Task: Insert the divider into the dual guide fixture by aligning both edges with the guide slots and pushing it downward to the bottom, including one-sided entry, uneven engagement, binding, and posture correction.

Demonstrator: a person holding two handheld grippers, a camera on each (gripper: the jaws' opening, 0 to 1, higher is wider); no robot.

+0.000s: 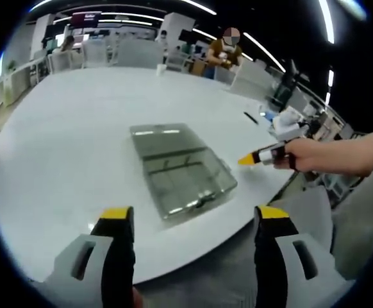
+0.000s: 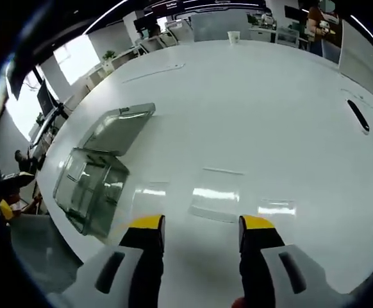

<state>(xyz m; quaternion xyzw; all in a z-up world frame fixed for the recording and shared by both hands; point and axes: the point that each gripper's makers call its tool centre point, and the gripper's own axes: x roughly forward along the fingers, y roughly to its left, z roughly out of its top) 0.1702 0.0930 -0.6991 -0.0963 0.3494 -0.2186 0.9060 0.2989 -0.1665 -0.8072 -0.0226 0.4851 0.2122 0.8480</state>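
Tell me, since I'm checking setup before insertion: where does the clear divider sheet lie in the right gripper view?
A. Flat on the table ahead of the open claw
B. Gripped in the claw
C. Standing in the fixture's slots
A: the clear divider lies flat on the white table, ahead of the open right claw, apart from the fixture.

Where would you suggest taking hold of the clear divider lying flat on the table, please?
Probably by its near edge: the clear divider lies flat on the white table, just ahead of the open right claw. Come in low from that side, one jaw beneath and one above.
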